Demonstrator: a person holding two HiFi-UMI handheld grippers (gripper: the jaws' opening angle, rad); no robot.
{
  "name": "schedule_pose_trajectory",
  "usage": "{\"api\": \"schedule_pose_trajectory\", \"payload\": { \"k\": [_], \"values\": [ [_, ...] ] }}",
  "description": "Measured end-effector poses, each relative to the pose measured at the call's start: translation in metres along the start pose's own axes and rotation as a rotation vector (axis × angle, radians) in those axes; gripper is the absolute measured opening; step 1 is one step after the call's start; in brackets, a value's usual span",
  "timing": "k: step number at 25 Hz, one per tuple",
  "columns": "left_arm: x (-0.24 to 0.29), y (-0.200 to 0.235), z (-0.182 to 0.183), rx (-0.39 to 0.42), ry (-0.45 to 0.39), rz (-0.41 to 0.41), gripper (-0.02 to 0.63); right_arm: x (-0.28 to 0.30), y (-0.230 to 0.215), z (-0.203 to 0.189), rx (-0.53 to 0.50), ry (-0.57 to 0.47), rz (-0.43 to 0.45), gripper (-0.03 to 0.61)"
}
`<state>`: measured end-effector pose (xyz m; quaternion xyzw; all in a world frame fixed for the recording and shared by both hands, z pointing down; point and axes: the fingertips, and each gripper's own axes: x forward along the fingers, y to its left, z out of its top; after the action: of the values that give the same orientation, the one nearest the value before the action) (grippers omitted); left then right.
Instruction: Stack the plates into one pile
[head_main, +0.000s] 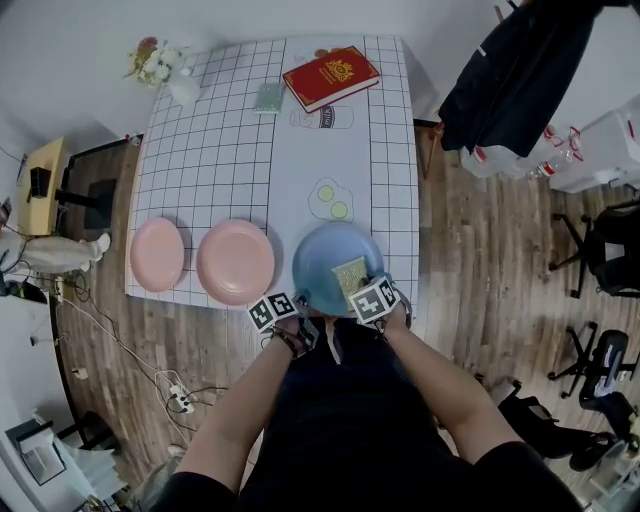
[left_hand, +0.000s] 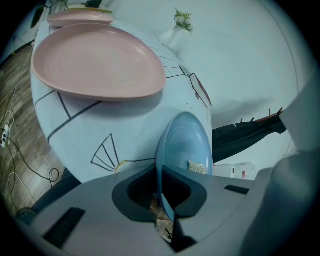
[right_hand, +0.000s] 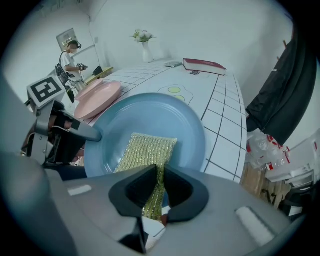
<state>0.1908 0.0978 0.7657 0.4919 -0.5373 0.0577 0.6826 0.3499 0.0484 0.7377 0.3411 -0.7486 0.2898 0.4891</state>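
A blue plate (head_main: 322, 258) is at the table's near right corner, its near rim clamped between the jaws of my left gripper (head_main: 298, 303). In the left gripper view the blue plate (left_hand: 182, 142) stands edge-on in that gripper (left_hand: 161, 192). A yellow-green scouring pad (right_hand: 147, 147) lies on the blue plate (right_hand: 150, 112), and my right gripper (right_hand: 159, 192) is shut on the pad's near edge. Two pink plates (head_main: 236, 261) (head_main: 158, 254) sit side by side on the table to the left, apart from each other and from the blue one.
The checked tablecloth (head_main: 220, 150) carries a red book (head_main: 330, 77), a small teal card (head_main: 269, 97) and a flower vase (head_main: 165, 70) at the far end. A black jacket (head_main: 520, 80) hangs to the right. Office chairs (head_main: 605, 250) stand on the wooden floor.
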Motion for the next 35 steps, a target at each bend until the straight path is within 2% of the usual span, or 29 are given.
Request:
{"api": "schedule_pose_trajectory", "payload": {
  "k": [9, 17, 25, 31, 35],
  "values": [
    [0.000, -0.002, -0.003, 0.013, 0.019, -0.005, 0.012, -0.003, -0.010, 0.000, -0.015, -0.010, -0.022, 0.057],
    [-0.003, -0.004, 0.009, 0.114, 0.032, 0.010, 0.040, 0.000, -0.011, -0.002, -0.037, -0.006, -0.031, 0.057],
    [-0.003, -0.002, 0.012, 0.087, 0.031, 0.006, 0.017, 0.001, -0.001, -0.004, -0.113, -0.001, -0.047, 0.057],
    [-0.003, -0.003, 0.012, 0.075, 0.019, 0.000, 0.018, 0.005, 0.024, -0.008, -0.144, 0.017, -0.011, 0.055],
    [-0.003, -0.004, 0.012, 0.067, 0.014, -0.005, 0.018, 0.009, 0.041, -0.008, -0.125, 0.029, 0.027, 0.055]
  ]
}}
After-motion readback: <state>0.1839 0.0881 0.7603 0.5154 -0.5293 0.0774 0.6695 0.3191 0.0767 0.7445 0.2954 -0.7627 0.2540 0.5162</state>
